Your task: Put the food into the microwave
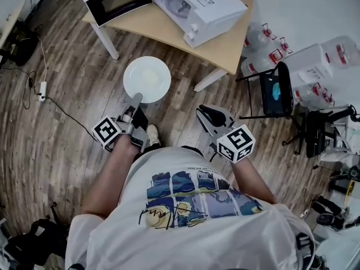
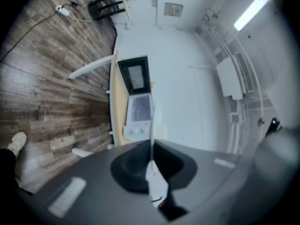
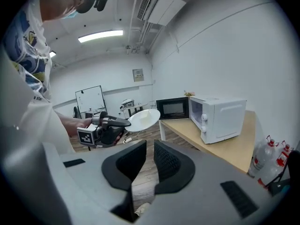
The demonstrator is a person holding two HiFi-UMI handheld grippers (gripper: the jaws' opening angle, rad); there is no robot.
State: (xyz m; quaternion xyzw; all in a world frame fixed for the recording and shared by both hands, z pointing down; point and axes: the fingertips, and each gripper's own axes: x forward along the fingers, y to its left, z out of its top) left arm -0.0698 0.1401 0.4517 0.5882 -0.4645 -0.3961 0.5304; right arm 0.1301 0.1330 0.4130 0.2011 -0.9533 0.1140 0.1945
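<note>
Head view: nearest is the person's white T-shirt (image 1: 191,207) with a printed picture. Beyond it, the left tongs (image 1: 136,100) are pressed together on the near rim of a round white plate (image 1: 130,83). The plate is held flat, face up, over the wooden floor (image 1: 67,72), on the near side of the table (image 1: 222,46). A pale yellowish patch (image 1: 151,76) lies in the plate's middle; what food it is I cannot tell. The right tongs (image 1: 209,112) hang to the right of the plate, apart from it. On the table stands a white microwave (image 1: 205,7) with its door (image 1: 118,0) swung open to the left.

Left gripper view: the left tongs (image 2: 152,144) pinch the plate (image 2: 153,125). It is seen edge-on here, as a thin white line that runs straight away from the tongs toward the microwave (image 2: 139,114). Being round, it has no long axis of its own.

Right gripper view: the right tongs (image 3: 146,161) stand a little spread, with only floor in the narrow gap. Far to the left, the left tongs (image 3: 125,122) carry the plate (image 3: 145,118), which shows as a flat oval with its far edge toward the microwave (image 3: 220,116).
</note>
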